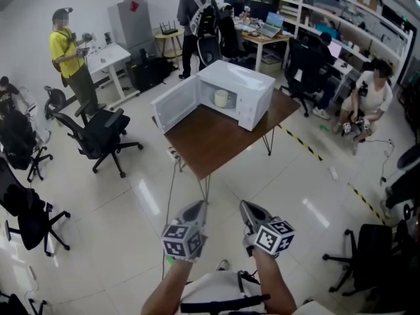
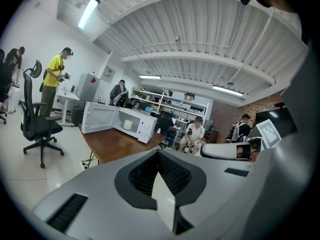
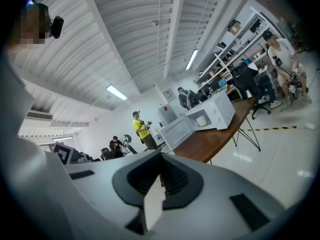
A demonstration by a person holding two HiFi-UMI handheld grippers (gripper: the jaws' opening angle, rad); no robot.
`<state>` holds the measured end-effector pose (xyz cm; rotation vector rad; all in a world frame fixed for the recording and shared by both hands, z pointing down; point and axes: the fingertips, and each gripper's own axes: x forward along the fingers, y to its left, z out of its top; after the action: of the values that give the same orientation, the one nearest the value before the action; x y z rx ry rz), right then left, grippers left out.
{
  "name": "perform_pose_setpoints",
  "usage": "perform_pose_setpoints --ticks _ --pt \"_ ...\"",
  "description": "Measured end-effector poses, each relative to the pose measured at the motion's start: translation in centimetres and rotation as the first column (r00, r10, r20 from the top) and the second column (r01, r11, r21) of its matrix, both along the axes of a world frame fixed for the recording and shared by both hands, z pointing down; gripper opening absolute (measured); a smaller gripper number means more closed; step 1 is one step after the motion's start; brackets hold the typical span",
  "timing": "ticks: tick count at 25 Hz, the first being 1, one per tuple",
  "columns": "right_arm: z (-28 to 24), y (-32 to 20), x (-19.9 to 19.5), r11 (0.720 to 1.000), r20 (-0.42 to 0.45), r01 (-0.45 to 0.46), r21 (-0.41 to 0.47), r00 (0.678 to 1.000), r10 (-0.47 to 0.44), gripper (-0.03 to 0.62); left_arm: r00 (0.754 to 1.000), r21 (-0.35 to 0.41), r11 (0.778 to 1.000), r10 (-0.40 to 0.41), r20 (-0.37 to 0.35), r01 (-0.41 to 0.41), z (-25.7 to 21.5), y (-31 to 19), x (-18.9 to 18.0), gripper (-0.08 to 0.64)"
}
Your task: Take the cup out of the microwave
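Observation:
A white microwave (image 1: 252,90) stands on the far end of a brown table (image 1: 216,140), its door (image 1: 176,104) swung open to the left. A pale cup (image 1: 221,98) sits inside the cavity. Both grippers are held side by side low over the floor, well short of the table. My left gripper (image 1: 195,210) is shut with nothing in it, and so is my right gripper (image 1: 248,210). In the left gripper view the shut gripper (image 2: 159,152) points at the distant microwave (image 2: 145,125) and cup (image 2: 128,125). In the right gripper view the gripper (image 3: 161,155) is shut too, with the cup (image 3: 201,121) far ahead.
Black office chairs (image 1: 102,133) stand left of the table, another (image 1: 371,254) at the right. A person in a yellow shirt (image 1: 69,54) stands at the back left; others are by desks and shelves (image 1: 315,12). Yellow-black floor tape (image 1: 305,146) runs right of the table.

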<state>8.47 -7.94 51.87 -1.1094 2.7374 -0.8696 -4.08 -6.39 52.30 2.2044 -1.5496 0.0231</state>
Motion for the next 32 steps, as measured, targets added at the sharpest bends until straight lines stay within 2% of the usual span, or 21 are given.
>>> perform_pose_setpoints --ticks 7,14,22,32 --pt "0.6 -2.3 -0.1 1.0 -0.002 0.01 -0.029 1.0 -0.01 0.0 1.0 -0.02 1.0 0.002 0.006 -0.001 0.2 -2.2 0.5 0.0" --pt "2.6 -4.7 -1.2 0.998 -0.01 -0.001 -0.068 1.0 0.0 0.0 1.0 -0.047 0.999 0.001 -0.002 -0.001 1.8 -5.1 -0.8 0.0" --pt "2.0 -11.6 -1.3 0.997 -0.021 -0.055 -0.051 0.998 0.054 0.0 0.999 -0.038 0.999 0.039 -0.011 -0.04 2.0 -13.6 -1.9 0.0" --pt "0.9 -21.8 -3.8 0.994 -0.042 -0.105 -0.024 0.994 0.104 0.0 0.994 -0.03 0.994 0.101 -0.027 -0.102 1.5 -24.8 -4.0 0.0"
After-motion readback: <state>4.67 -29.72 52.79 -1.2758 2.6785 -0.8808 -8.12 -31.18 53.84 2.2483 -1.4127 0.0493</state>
